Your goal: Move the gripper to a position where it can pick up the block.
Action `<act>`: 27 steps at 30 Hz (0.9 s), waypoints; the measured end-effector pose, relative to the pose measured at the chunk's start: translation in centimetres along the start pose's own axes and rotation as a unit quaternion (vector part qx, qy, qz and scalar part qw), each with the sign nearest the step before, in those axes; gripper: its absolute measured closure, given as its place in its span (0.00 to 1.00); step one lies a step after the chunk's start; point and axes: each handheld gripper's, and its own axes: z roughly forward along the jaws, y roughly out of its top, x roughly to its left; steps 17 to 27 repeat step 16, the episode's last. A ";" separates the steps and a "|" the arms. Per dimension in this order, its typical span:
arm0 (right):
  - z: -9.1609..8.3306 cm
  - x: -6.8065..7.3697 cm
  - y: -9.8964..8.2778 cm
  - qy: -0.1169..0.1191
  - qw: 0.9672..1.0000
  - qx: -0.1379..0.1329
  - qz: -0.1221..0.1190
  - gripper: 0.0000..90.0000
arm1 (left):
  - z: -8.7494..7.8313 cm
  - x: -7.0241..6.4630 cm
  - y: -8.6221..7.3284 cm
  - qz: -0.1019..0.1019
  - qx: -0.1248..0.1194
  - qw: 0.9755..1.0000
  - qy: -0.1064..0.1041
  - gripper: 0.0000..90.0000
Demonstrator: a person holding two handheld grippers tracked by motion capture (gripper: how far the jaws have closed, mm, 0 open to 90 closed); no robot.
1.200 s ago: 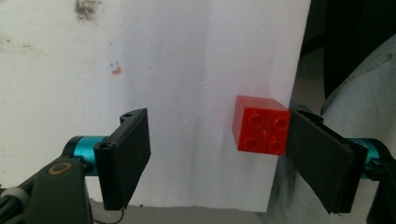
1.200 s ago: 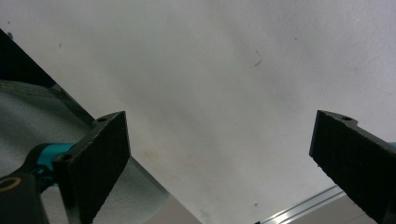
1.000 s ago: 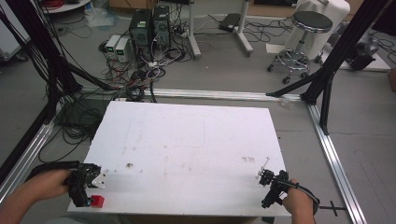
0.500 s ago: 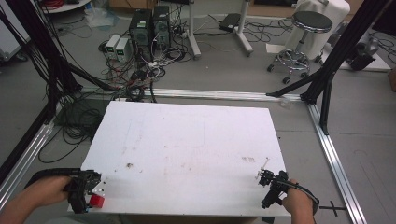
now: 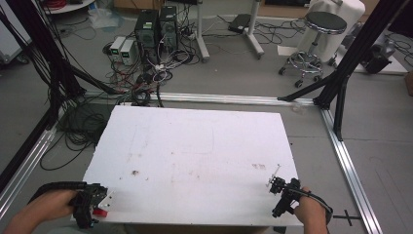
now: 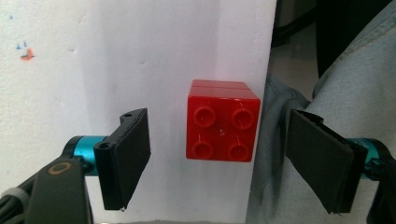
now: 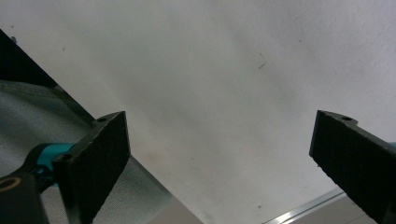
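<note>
From the high view I see the white desk [image 5: 195, 161] with a red brick [image 5: 100, 212] at its near left corner, just beside my left tool [image 5: 90, 207]. My right tool [image 5: 282, 192] sits over the desk's near right corner, well apart from the brick; at this size I cannot judge its jaws here.

In the left gripper view, the left tool [image 6: 224, 154] is released, jaws spread wide on either side of the brick [image 6: 222, 121], touching neither side. The brick stands studs-up at the desk's edge [image 6: 187, 56], with grey cloth past the edge.

In the right gripper view, the right tool [image 7: 219, 154] is released too, jaws wide apart over bare desk [image 7: 224, 84], holding nothing. The lower jaw ends are cut off.
</note>
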 end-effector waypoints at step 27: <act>0.0 0.0 -0.1 0.004 1.000 0.002 0.004 0.05 | 1.1 0.0 0.1 0.000 0.003 1.000 -0.010 0.25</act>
